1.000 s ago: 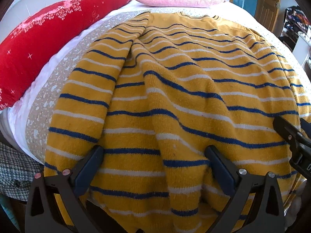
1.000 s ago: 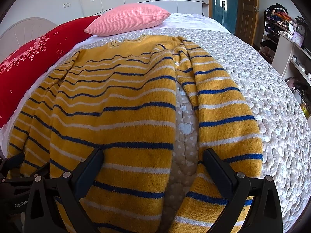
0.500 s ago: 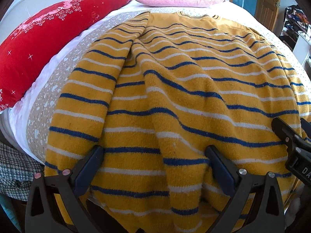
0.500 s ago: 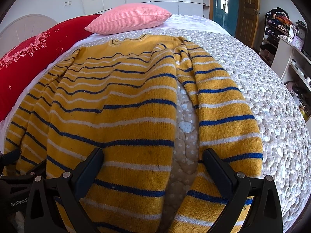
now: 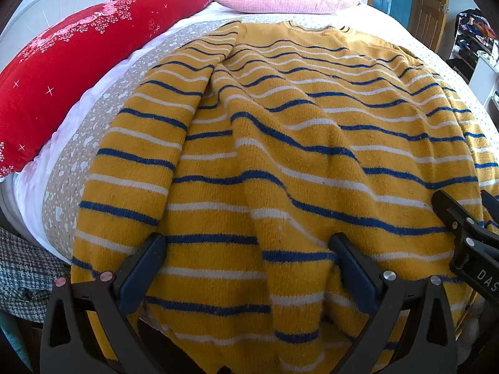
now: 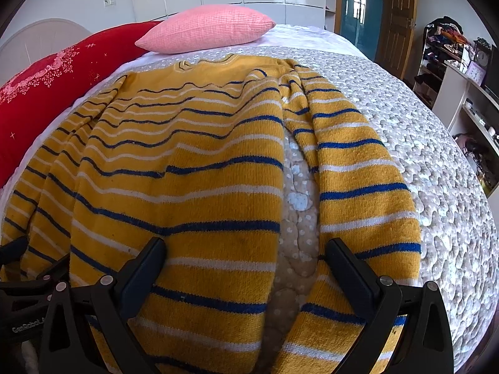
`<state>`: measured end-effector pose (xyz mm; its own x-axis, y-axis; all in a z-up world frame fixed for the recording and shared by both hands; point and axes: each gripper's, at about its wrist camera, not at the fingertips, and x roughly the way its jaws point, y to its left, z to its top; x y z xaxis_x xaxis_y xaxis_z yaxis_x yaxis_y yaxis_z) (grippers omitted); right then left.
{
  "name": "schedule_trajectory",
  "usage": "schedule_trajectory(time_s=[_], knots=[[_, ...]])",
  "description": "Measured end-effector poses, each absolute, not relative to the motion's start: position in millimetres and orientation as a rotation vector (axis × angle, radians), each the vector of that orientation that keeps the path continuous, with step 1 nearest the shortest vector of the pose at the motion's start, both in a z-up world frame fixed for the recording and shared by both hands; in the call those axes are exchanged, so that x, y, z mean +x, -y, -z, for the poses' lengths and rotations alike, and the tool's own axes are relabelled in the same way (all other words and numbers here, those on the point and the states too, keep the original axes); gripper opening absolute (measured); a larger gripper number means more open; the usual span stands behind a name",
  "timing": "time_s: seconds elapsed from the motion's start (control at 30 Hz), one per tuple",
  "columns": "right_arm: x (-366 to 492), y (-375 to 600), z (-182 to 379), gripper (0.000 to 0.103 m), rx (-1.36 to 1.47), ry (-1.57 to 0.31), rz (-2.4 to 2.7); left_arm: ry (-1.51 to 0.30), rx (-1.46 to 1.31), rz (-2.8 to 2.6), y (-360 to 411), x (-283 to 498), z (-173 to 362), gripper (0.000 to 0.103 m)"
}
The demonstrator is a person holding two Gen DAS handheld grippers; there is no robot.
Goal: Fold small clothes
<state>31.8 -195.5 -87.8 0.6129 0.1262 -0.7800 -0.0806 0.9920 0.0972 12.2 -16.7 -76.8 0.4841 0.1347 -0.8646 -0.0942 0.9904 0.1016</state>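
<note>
A yellow sweater with blue and white stripes lies spread flat on the bed, collar at the far end, hem hanging over the near edge. My left gripper is open over the hem's left half. My right gripper is open over the hem's right side, straddling the gap between the body and the right sleeve. Each gripper shows at the edge of the other's view: the right one and the left one.
The bed has a beige bobbled cover. A red pillow lies along the left and a pink pillow at the head. A checked cloth sits below the left bed edge. Shelves with clutter stand at right.
Both grippers stay open and nearly still. The views shift very slightly; the sweater has not moved.
</note>
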Motion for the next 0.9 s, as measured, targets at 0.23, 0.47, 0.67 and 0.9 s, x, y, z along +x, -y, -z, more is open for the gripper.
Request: schedule_trajectory(time_s=[0.23, 0.47, 0.67, 0.9], knots=[[31.4, 194.8, 87.8, 0.103, 0.049, -0.902, -0.115, -1.056, 0.04, -0.14, 18.6, 13.1, 75.7, 0.103], [30.6, 193.5, 88.6, 0.103, 0.038, -0.894, -0.108, -1.054, 0.04, -0.14, 18.8, 13.0, 75.8, 0.103], [28.4, 191.5, 90.1, 0.103, 0.025, -0.878, -0.096, -1.05, 0.04, -0.142, 19.4, 13.6, 74.9, 0.103], [27.3, 191.0, 90.6, 0.103, 0.021, -0.869, -0.094, -1.044, 0.038, -0.144, 20.2, 14.8, 73.7, 0.103]])
